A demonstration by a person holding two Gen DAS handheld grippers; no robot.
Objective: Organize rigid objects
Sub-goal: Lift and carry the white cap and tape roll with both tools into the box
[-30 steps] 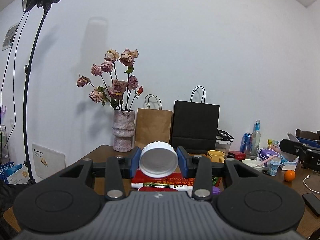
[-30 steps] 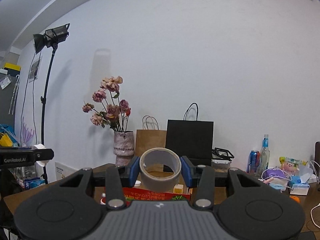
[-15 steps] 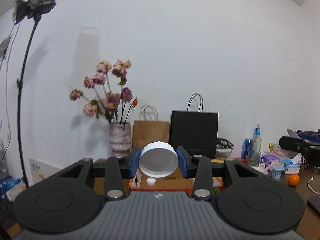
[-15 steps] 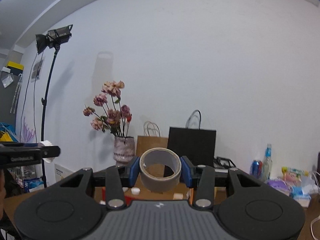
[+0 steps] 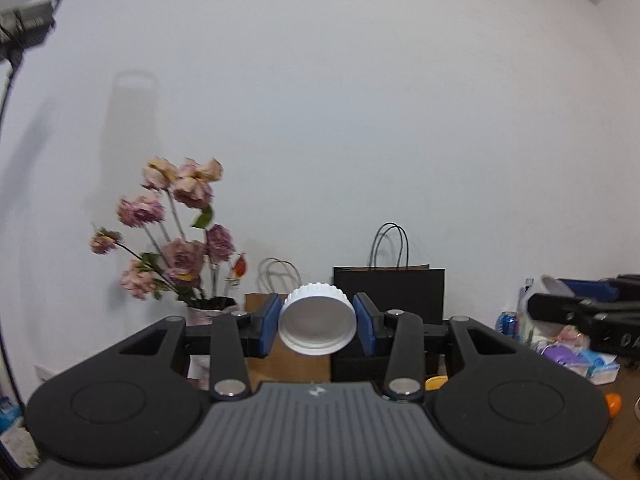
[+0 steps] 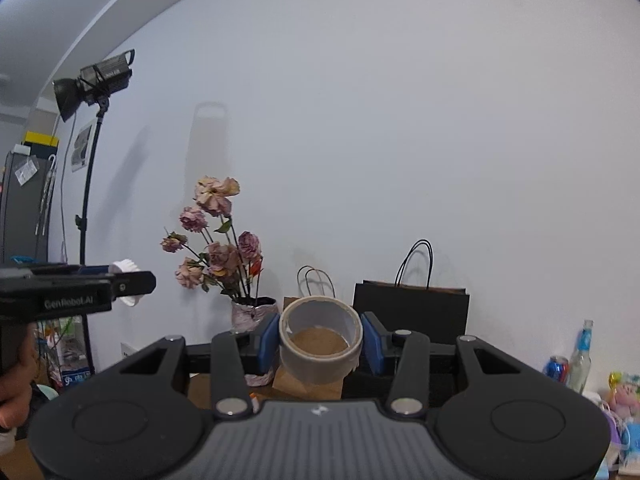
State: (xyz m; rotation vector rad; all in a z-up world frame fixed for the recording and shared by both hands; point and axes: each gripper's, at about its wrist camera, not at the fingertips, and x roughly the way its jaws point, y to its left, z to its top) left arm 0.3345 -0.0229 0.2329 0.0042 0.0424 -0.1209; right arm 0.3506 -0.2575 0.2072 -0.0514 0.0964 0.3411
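A: The white cap (image 5: 317,322) looks like smooth matt plastic with a ribbed rim; the tape roll (image 6: 320,338) has a dull grey, slightly wrinkled skin.

B: Lower centre, both bags are matt paper.

Open air ahead; vase (image 5: 208,312), bags (image 5: 390,292) low.

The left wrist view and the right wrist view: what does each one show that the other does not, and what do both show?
Only the left wrist view shows the orange fruit and the yellow cup, and the white cap face-on in the left gripper. Only the right wrist view shows the tape roll in the right gripper and a person's hand. Both show the flowers, the brown bag and the black bag.
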